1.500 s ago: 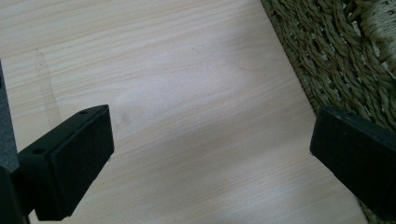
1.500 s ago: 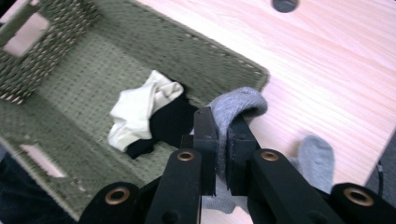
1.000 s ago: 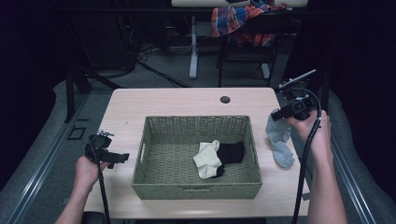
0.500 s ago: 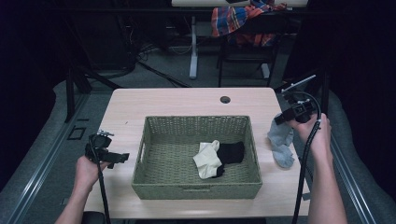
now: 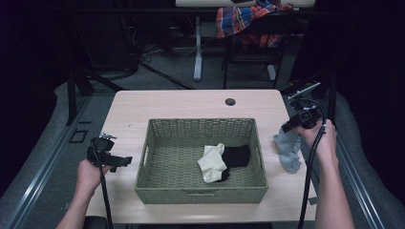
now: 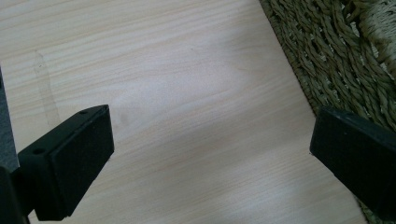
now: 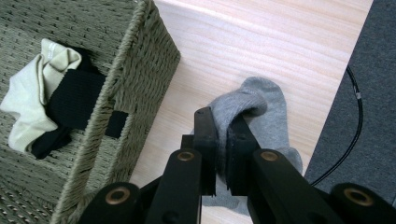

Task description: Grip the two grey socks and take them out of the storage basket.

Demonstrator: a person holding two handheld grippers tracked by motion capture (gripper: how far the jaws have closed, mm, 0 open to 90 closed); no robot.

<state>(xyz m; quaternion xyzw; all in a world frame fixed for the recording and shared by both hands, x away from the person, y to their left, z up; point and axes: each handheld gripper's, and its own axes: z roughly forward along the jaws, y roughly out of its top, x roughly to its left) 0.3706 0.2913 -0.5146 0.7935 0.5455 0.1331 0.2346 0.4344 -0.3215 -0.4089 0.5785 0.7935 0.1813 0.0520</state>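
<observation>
A grey sock (image 5: 288, 148) (image 7: 261, 116) hangs over the table to the right of the woven basket (image 5: 157, 162) (image 7: 140, 70). My right gripper (image 5: 292, 126) (image 7: 220, 121) is shut on a fold of that sock and holds its upper end off the wood. Inside the basket lie a cream sock (image 5: 212, 162) (image 7: 28, 102) and a black sock (image 5: 236, 155) (image 7: 74, 100), overlapping. My left gripper (image 5: 123, 161) (image 6: 210, 144) is open just above bare table, left of the basket's wall (image 6: 327, 56), with nothing between its jaws.
The light wooden table (image 5: 191, 102) has a round cable hole (image 5: 230, 101) near its far edge. Grey floor (image 7: 359, 93) and a black cable (image 7: 350, 135) lie past the table's right edge. A chair with a plaid cloth (image 5: 248, 19) stands behind the table.
My right gripper has moved slightly right and toward me with the grey sock pinched in it, lifting its top end. The left hand has stayed still.
</observation>
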